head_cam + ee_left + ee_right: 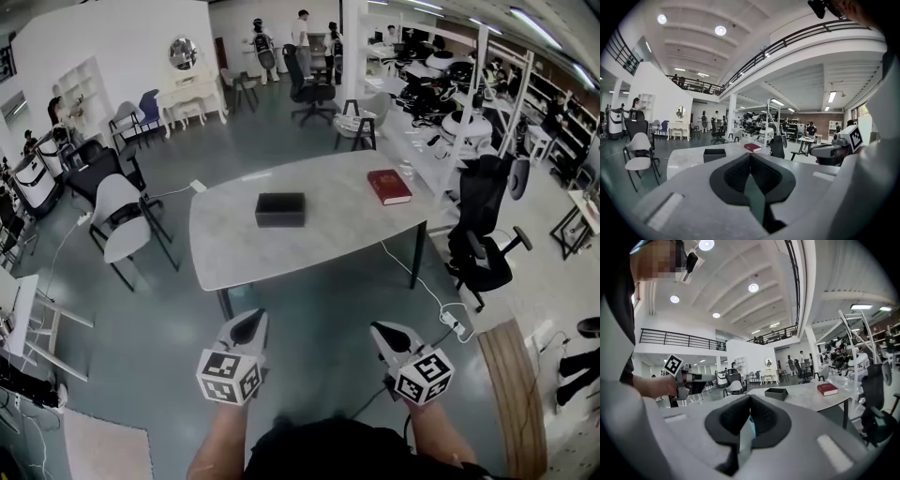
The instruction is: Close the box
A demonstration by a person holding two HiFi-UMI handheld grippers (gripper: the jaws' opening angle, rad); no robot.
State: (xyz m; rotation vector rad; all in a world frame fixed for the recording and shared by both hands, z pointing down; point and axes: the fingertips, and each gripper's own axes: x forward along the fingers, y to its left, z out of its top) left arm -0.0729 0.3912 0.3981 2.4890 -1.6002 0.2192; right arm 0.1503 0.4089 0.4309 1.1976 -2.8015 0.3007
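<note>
The black box (pixel 280 208) sat near the middle of the pale surface (pixel 234 253), alone, with nothing touching it. In the left tool view its top looked open, a dark hollow showing inside the rim. A red book (pixel 388 186) lay to the right of the box and a little farther back, well apart from it, near the surface's right edge.

Both tools were held on the near side of the box, off the surface's front edge and over the grey floor (pixel 319 309), well short of the box. The left tool (pixel 247 327) hung nearer than the box and slightly to its left, pointing roughly level toward it; its two jaws were closed together at the tips with nothing between them. The right tool (pixel 391 336) hung nearer than the box and to its right, aimed the same way; its jaws also met at the tips, and it held nothing. Each tool's marker cube sat at its rear end, close to the person's hand.

A white chair (pixel 120 217) stood to the left of the box, beyond the surface's left end. A black office chair (pixel 483 234) stood to the right of the box, past the book.
</note>
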